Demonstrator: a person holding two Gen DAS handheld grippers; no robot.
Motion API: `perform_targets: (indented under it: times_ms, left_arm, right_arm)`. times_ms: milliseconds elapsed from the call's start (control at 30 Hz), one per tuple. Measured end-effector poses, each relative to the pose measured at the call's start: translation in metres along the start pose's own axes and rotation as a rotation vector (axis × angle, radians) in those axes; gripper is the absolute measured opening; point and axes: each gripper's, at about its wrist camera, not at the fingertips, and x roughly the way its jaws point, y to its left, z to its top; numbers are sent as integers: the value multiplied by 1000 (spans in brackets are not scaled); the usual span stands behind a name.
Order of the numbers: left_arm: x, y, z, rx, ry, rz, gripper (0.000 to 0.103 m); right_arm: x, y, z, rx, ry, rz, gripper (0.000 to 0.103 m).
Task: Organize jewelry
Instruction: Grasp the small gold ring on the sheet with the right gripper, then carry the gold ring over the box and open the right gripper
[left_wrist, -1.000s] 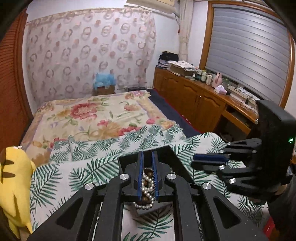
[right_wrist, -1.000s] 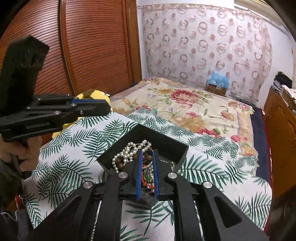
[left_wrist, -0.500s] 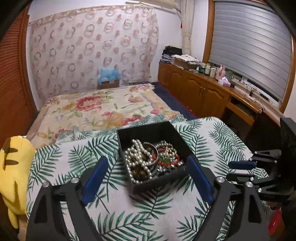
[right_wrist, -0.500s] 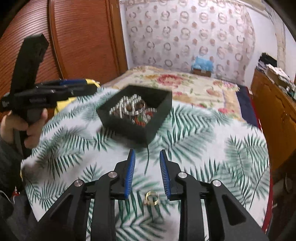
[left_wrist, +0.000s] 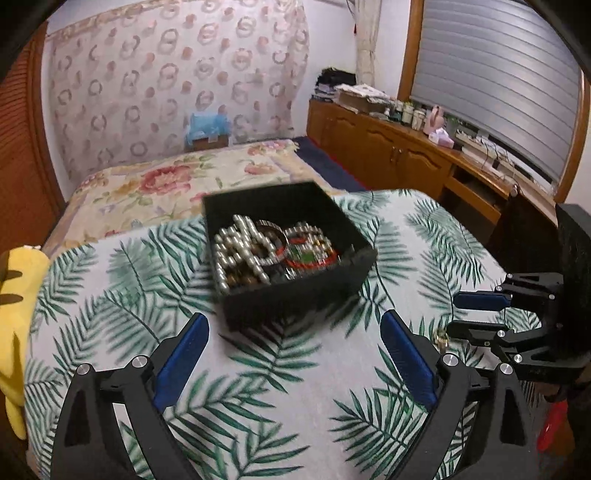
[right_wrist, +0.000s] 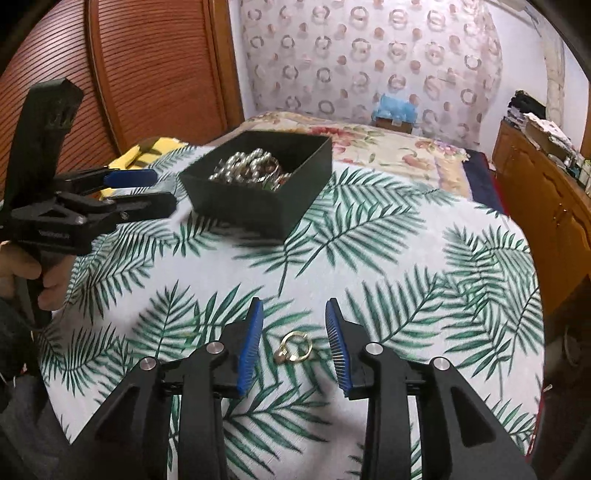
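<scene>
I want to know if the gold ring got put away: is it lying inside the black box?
No, the gold ring lies on the leaf-print cloth between the right gripper's opening jaws, well apart from the black box.

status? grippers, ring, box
Left gripper open, jaws opening, empty. Right gripper opening around gold ring lying on the cloth, pads clear. Black box of beads beyond; nothing blocking.
</scene>
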Motion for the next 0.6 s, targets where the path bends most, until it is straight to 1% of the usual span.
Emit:
perform_targets:
  times_ms: [100, 200, 300, 333, 400, 433, 500, 600]
  left_arm:
    - [8, -4, -7, 3, 27, -10, 90]
    - [10, -6, -11, 6, 36, -21, 90]
    - [11, -7, -13, 8, 40, -24, 90]
    - [12, -7, -12, 7, 41, -24, 90]
    - [12, -7, -13, 6, 40, -25, 90]
    - [12, -7, -13, 7, 39, -24, 90]
    - [12, -7, -12, 5, 36, -22, 90]
    - [9, -4, -8, -1, 18, -14, 90]
  right_arm:
    - [9, 4, -7, -29, 43, -19, 37]
    - [16, 5, -15, -45, 85, -31, 37]
    - [18, 4, -19, -55, 81, -49, 35]
    - [19, 5, -18, -54, 80, -54, 33]
    - [21, 6, -17, -63, 76, -61, 25]
    - [22, 7, -16, -75, 76, -64, 24]
    - [21, 8, -12, -84, 63, -54, 12]
    - [18, 10, -3, -93, 52, -42, 12]
